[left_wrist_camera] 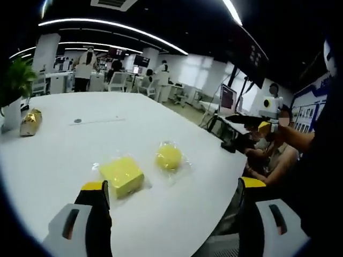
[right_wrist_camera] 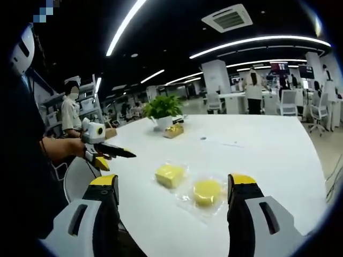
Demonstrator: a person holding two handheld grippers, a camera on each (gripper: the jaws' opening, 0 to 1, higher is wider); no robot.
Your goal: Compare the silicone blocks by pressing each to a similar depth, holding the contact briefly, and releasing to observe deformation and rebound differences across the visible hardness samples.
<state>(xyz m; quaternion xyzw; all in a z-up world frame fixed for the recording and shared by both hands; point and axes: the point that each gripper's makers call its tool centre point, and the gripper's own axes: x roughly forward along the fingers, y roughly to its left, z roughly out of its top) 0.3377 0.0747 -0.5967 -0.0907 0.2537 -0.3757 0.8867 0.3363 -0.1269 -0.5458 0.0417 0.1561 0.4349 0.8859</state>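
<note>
1. Left gripper: jaws stand wide apart with nothing between them, yellow-tipped, rising from the bottom of the left gripper view over the near edge of the large white round-edged desk.
2. Yellow square silicone block in a clear plastic wrapper: lies flat on the desk just ahead of the left jaw, close to its tip; whether they touch cannot be told.
3. Yellow round silicone block in a clear plastic wrapper: lies flat on the desk ahead of the jaws and between them, just beside the square block and slightly farther off.
4. Right gripper: jaws likewise wide apart and holding nothing. In the right gripper view the round block sits ahead between the jaws, nearer the right jaw; the square block lies beyond it, toward the left jaw. Neither block is touched.
5. Each gripper appears in the other's view, held in a hand off the desk edge, well apart from both blocks.
6. Far beyond the jaws: small gold-wrapped packet beside a green potted plant in a white pot, both on the desk.
7. Background: open office with seated and standing people.
</note>
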